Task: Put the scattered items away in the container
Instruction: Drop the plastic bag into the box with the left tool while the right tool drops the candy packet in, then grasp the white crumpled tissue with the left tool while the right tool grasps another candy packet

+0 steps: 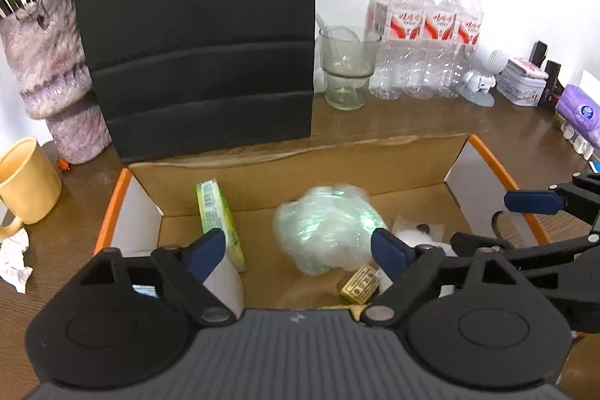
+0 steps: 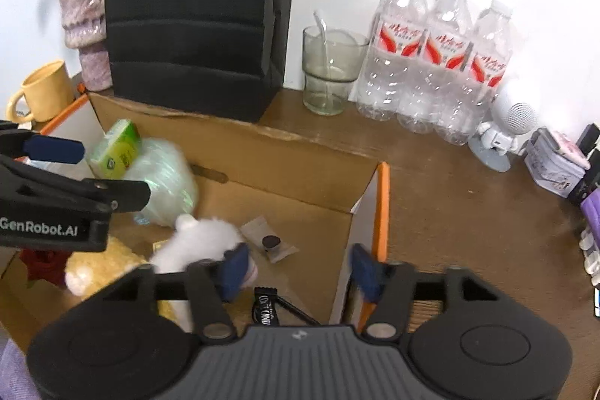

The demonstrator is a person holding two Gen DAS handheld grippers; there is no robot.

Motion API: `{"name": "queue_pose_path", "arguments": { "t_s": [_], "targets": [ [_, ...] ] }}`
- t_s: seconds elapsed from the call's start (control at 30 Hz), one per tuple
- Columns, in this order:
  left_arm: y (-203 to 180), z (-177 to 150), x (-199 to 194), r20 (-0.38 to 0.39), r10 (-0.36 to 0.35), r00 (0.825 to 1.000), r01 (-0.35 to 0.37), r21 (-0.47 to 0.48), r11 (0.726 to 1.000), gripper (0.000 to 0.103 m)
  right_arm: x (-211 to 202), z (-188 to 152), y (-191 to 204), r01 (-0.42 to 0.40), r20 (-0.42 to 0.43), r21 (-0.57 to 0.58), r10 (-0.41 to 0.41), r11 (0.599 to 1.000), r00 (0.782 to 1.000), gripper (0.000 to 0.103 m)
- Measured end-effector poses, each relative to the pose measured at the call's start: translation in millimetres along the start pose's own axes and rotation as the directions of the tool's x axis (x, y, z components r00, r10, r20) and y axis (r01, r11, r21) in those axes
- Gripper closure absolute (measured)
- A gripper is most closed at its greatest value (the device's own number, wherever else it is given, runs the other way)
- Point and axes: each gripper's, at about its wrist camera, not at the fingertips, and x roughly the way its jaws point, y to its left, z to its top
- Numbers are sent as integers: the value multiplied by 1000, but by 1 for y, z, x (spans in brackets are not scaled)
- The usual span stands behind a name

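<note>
Inside the cardboard box [image 1: 375, 167] on the bench [image 2: 450, 197] we see the crumpled plastic bag [image 1: 326, 227] and white plush toy [image 2: 202, 238] lying loose; our left tool [image 1: 300, 246] and right tool [image 2: 300, 268] gape wide, gripping nothing.

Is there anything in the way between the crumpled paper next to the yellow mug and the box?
Nothing visible blocks it. The crumpled paper lies on the table beside the yellow mug, just outside the cardboard box. Only the box's orange-edged side wall stands between them, so it must go up and over.
</note>
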Motion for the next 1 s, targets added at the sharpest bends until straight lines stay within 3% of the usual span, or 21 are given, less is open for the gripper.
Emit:
{"name": "queue_pose_path", "arguments": {
  "t_s": [0.03, 0.07, 0.17, 0.3, 0.5, 0.67, 1.0],
  "targets": [
    [0, 0, -4, 9, 15, 1000, -15, -2, 1000, 2, -4, 0, 1, -2, 10, -3, 2, 1000, 1000, 35],
    [-1, 0, -9, 23, 29, 999, -29, -2, 1000, 0, -8, 0, 2, -2, 18, -5, 2, 1000, 1000, 31],
    [0, -2, -24, 57, 27, 998, -28, 1, 1000, 0, -23, -2, 7, -14, 48, -8, 15, 1000, 999, 15],
    [5, -8, -46, 90, 46, 995, -44, -15, 999, 0, -48, -9, 11, -35, 80, -7, 36, 999, 996, 5],
    [16, -26, -90, 156, 41, 987, -37, -29, 999, 0, -90, -22, 4, -75, 126, -9, 76, 997, 989, 3],
    [23, -66, -124, 194, 10, 981, 0, -52, 999, 0, -130, -51, -7, -104, 190, 2, 102, 995, 977, 3],
    [13, -164, -153, 211, -23, 977, 35, -54, 998, 0, -162, -151, -20, -30, 223, 31, 22, 999, 975, 3]
  ]
}}
